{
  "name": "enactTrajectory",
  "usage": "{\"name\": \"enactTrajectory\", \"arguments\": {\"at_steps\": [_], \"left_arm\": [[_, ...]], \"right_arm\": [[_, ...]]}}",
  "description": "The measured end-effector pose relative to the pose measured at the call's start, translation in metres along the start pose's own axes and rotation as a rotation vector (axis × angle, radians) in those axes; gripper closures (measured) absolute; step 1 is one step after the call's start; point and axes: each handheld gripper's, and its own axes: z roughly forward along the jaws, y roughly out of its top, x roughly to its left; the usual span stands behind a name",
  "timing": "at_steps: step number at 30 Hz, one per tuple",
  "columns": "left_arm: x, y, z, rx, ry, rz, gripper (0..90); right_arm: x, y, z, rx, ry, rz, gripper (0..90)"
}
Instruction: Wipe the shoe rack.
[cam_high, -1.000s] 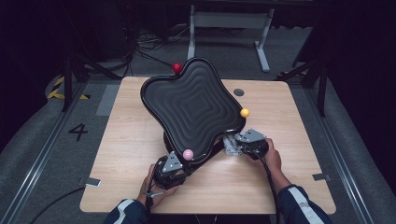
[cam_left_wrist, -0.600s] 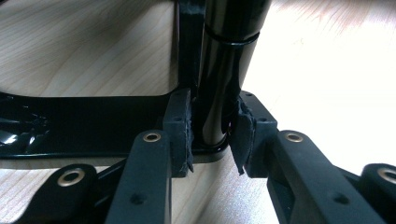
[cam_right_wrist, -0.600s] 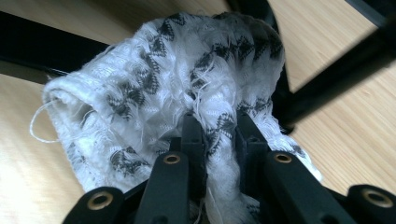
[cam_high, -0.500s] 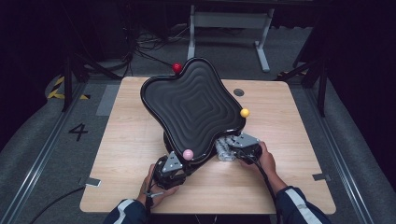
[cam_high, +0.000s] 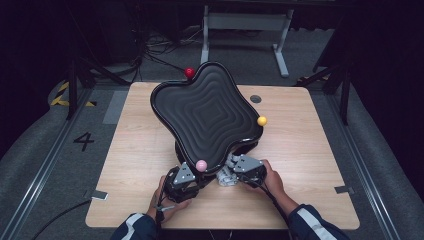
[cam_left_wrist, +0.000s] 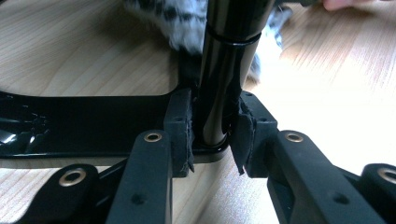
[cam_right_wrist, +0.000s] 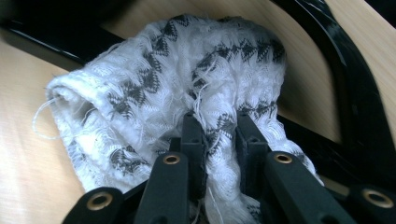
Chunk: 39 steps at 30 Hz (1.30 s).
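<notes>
The main risk here is the tilted black tray swinging or tipping: the left gripper has its fingers pinched on the glossy black post of the stand, and that smooth round surface could slip. If the cloth is dragged hard against the frame, its loose threads could snag and tug the stand across the table. The right gripper pinches a fold of the white patterned cloth, bunched under the tray's near edge beside the post. Both hands sit low at the near table edge, forearms angled inward.
</notes>
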Motion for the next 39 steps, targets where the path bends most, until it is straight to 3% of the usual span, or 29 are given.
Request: {"name": "enactTrajectory", "arguments": {"at_steps": [10,14,22,27,36,39], "left_arm": [[0.0,0.0,0.0,-0.002,-0.004,-0.002,69.2],[0.0,0.0,0.0,0.0,0.001,0.001,69.1],[0.0,0.0,0.0,0.0,-0.002,-0.003,69.1],[0.0,0.0,0.0,0.0,0.001,0.003,69.1],[0.0,0.0,0.0,0.0,0.0,0.0,69.1],[0.0,0.0,0.0,-0.003,-0.005,-0.002,69.1]], "right_arm": [[0.021,0.01,0.002,-0.034,0.055,-0.043,77.2],[0.033,0.016,0.002,-0.05,0.081,-0.083,77.2],[0.031,0.015,0.002,-0.053,0.096,-0.08,77.3],[0.023,0.012,0.001,-0.039,0.081,-0.066,77.5],[-0.01,-0.006,-0.003,0.02,-0.014,-0.007,77.5],[-0.025,-0.014,-0.005,0.044,-0.052,0.036,77.5]]}}
